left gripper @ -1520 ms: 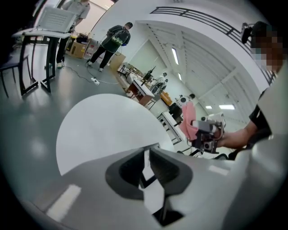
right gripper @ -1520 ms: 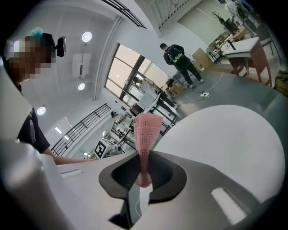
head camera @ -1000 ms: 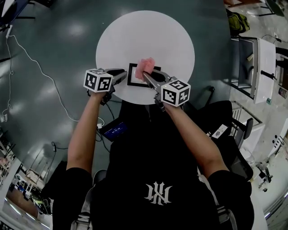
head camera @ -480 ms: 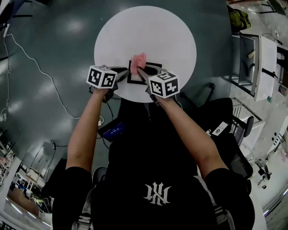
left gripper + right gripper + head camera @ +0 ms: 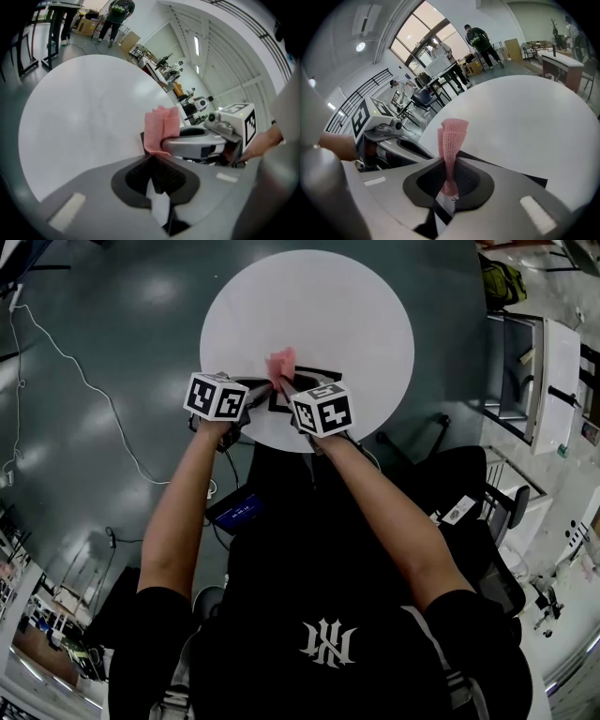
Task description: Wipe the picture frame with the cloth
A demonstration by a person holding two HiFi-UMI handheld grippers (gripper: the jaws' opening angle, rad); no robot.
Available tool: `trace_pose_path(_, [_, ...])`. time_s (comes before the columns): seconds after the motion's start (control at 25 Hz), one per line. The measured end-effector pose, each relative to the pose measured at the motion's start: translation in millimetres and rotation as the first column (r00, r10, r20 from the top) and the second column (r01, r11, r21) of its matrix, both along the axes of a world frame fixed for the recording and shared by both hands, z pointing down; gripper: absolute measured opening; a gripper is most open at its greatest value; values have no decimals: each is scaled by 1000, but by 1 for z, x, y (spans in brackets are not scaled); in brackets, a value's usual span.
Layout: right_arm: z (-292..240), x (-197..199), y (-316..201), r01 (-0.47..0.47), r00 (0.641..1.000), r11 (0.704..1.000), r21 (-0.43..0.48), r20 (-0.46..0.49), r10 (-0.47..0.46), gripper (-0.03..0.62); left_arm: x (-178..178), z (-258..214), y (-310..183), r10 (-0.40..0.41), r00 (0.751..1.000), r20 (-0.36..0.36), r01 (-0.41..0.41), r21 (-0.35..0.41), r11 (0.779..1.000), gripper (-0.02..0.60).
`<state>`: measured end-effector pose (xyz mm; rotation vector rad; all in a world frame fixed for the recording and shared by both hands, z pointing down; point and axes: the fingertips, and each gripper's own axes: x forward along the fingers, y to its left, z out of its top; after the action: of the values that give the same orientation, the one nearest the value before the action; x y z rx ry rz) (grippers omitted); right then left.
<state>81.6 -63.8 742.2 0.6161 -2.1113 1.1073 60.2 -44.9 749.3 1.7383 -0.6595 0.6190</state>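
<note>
The right gripper (image 5: pixel 284 382), clamping the cloth (image 5: pixel 281 362), has moved left across the picture frame (image 5: pixel 317 375). Hold your left gripper (image 5: pixel 257 390), jaws together, at its left edge; press evenly.

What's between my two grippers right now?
The pink cloth, clamped in the right gripper, over the picture frame's left edge; clearest in the left gripper view.

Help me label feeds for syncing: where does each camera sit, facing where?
Head view: on the person's head, steeply down at the table; forearms, left gripper, right gripper show.
Left gripper view: on that gripper, along jaws shut on the picture frame; right gripper shows.
Right gripper view: on that gripper, along jaws clamping the cloth; left gripper shows.
Shared: cloth, picture frame.
</note>
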Motion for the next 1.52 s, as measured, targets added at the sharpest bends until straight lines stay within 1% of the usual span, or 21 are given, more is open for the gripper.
trace_pose_path(0.12, [2,-1,0,8,1000,1000,4,-22,-8,31,1,0,2,1,1000,-2,-1,-4,1000,16])
trace_pose_path(0.32, [3,1,-1,19,999,1000,8,-46,-19,28,-1,0,2,-17,1000,26,17,-14,1000,17])
trace_pose_path(0.48, [4,9,-2,-12,998,1000,4,-68,12,26,1,-1,2,-35,999,31,36,-27,999,17])
trace_pose_path(0.64, [5,18,-5,-34,995,999,4,-90,34,26,-2,1,-1,-26,999,38,27,-31,999,17])
trace_pose_path(0.88, [5,43,-8,-71,990,997,-3,-125,70,26,-4,-1,-1,-29,999,45,31,-37,999,17])
trace_pose_path(1.08, [6,66,-7,-108,981,994,-6,-164,106,28,-4,-1,1,-55,998,25,56,-48,997,18])
trace_pose_path(1.32, [4,89,-9,-151,965,988,-7,-216,146,28,-4,-3,1,-41,999,32,42,-48,998,20])
trace_pose_path(1.52, [3,96,-8,-176,956,984,-15,-241,167,28,-4,-4,2,-42,999,32,44,-54,998,20])
